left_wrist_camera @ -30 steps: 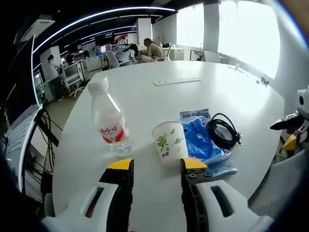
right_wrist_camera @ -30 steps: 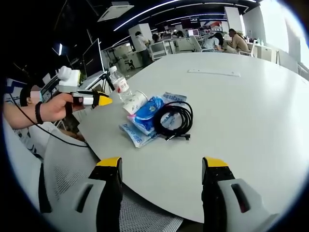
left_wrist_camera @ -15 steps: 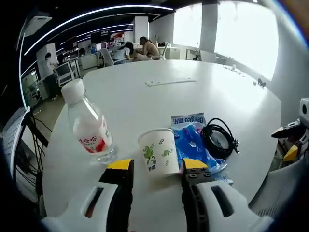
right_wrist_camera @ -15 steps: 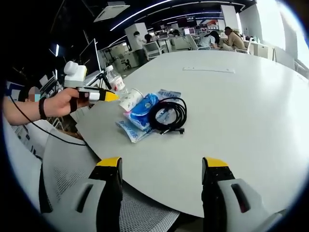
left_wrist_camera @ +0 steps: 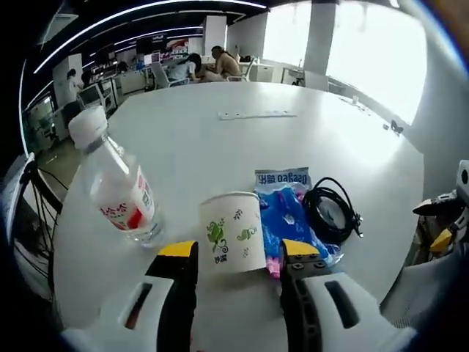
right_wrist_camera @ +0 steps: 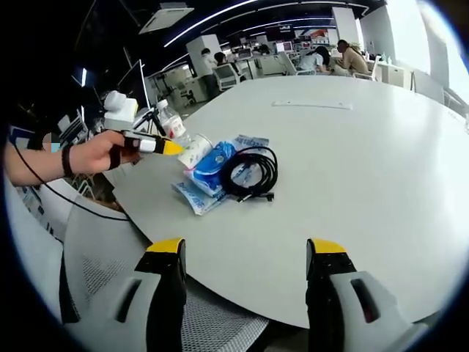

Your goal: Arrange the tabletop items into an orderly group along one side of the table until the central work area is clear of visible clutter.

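A white paper cup (left_wrist_camera: 234,232) with green prints stands on the round white table (left_wrist_camera: 242,147), between the tips of my open left gripper (left_wrist_camera: 238,251). Left of the cup stands a clear water bottle (left_wrist_camera: 113,183) with a red label. To the cup's right lie blue snack packets (left_wrist_camera: 289,216) and a coiled black cable (left_wrist_camera: 331,211). In the right gripper view the same cup (right_wrist_camera: 195,150), bottle (right_wrist_camera: 171,123), packets (right_wrist_camera: 209,169) and cable (right_wrist_camera: 249,172) sit near the table's left edge. My right gripper (right_wrist_camera: 245,253) is open over the near table edge, with nothing between its fingers. The left gripper (right_wrist_camera: 157,145) reaches the cup there.
A white power strip (left_wrist_camera: 256,114) lies at the table's far middle. A mesh chair (right_wrist_camera: 117,293) stands under the near table edge. People sit at desks in the background. My right gripper (left_wrist_camera: 447,216) shows at the table's right edge.
My left gripper has moved forward until the paper cup stands between its fingertips. The right gripper has held nearly still, open.
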`<state>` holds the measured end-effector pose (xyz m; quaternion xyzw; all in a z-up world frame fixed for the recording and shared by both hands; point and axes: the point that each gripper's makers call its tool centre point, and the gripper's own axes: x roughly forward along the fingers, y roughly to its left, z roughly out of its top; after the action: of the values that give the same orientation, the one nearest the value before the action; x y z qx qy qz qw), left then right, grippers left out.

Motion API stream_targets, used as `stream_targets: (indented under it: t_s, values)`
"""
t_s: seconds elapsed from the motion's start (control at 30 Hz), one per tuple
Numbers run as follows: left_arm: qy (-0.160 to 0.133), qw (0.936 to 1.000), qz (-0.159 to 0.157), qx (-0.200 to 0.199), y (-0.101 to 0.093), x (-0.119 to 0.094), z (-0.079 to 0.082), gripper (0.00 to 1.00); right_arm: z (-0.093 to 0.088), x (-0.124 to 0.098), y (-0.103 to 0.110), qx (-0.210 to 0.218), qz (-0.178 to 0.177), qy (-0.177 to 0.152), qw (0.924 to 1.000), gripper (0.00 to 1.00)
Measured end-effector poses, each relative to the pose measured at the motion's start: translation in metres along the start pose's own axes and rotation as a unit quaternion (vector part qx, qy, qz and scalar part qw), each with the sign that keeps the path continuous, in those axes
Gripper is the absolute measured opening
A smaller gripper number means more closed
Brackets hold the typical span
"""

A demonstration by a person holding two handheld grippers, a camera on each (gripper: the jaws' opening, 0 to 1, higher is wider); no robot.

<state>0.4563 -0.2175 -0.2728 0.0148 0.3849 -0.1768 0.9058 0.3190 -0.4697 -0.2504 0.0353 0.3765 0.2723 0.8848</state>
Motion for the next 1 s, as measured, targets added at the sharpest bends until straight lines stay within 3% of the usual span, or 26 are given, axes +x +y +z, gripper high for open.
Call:
stream_targets:
  t_s: [0.3, 0.53, 0.9, 1.0]
  values:
    - [0.029, 0.9990, -0.009, -0.034, -0.003, 0.018, -0.008, 0.49, -0.001, 0.002, -0.001, 0.002, 0.002, 0.001, 1.0000, 0.66]
    - [0.045, 0.9983, -0.004, -0.037, 0.000, 0.027, -0.010, 0.49, -0.003, 0.001, -0.004, 0.009, -0.001, 0.003, 1.0000, 0.66]
    - [0.063, 0.9973, 0.001, -0.037, 0.007, 0.032, -0.015, 0.38, -0.005, 0.005, -0.007, 0.013, -0.003, 0.007, 0.9999, 0.66]
    - [0.058, 0.9968, -0.013, -0.053, 0.003, 0.033, -0.015, 0.38, -0.004, 0.007, -0.008, 0.011, -0.001, 0.009, 0.9999, 0.66]
